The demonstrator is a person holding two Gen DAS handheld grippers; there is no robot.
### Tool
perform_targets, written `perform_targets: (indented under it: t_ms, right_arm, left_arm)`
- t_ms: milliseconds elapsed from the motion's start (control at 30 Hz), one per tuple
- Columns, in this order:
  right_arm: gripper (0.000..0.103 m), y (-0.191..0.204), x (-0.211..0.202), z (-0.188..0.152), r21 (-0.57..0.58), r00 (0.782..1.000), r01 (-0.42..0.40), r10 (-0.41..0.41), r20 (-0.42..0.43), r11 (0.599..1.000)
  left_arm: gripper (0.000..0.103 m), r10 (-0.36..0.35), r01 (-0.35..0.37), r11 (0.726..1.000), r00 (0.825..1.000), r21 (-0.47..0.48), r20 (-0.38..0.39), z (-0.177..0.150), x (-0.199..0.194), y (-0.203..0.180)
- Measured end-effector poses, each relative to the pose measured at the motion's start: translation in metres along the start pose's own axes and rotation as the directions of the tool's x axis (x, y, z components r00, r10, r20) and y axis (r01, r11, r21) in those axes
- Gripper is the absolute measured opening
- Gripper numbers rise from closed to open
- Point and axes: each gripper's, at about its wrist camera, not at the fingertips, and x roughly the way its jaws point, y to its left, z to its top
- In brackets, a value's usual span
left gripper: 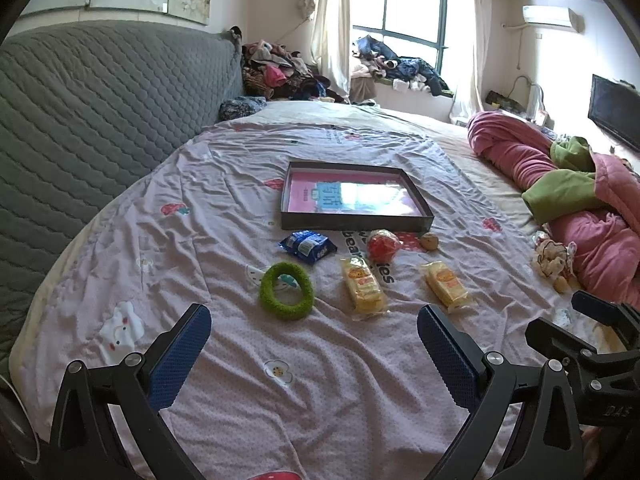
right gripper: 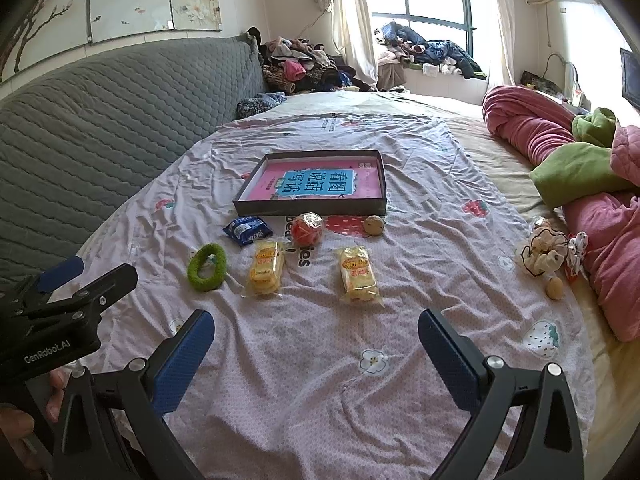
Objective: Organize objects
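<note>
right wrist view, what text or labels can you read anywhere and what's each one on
"看图说话写话" on the pink and blue book lying in the dark tray.
"GenRobot.AI" on the left hand-held gripper.
"bea…ies", partly covered, printed on the bed sheet.
Print on the two yellow snack packs and the blue packet is too blurred to read.

The bed point(right gripper: 320, 360) has a wrinkled lilac sheet with printed strawberries and flowers. On it lies a flat dark box point(right gripper: 312, 182). Just in front of the box are a blue packet point(right gripper: 247, 231), a red ball point(right gripper: 307, 228) and a small beige ball point(right gripper: 374, 225). Nearer lie a green ring point(right gripper: 207, 266) and two yellow snack packs point(right gripper: 266, 268) point(right gripper: 358, 276), apart from each other. A pink quilt point(right gripper: 600, 220) lies at the right edge.
</note>
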Motion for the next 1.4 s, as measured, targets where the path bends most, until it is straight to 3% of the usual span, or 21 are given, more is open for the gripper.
perform_targets:
  t_ms: [667,1400]
  right_arm:
    - [0.103,0.006,0.001,0.026,-0.013,1.0,-0.003,0.003,0.016,1.0]
    - [0.103,-0.005,0.089,0.026,0.0,0.994,-0.005,0.005,-0.106,1.0]
  left_arm:
    - [0.103,0.007,-0.006,1.0,1.0,-0.021,0.023,0.022,0.007,0.012]
    - [0.103,-0.003,-0.003,0.999,0.994,-0.054,-0.113,0.012,0.104,0.025]
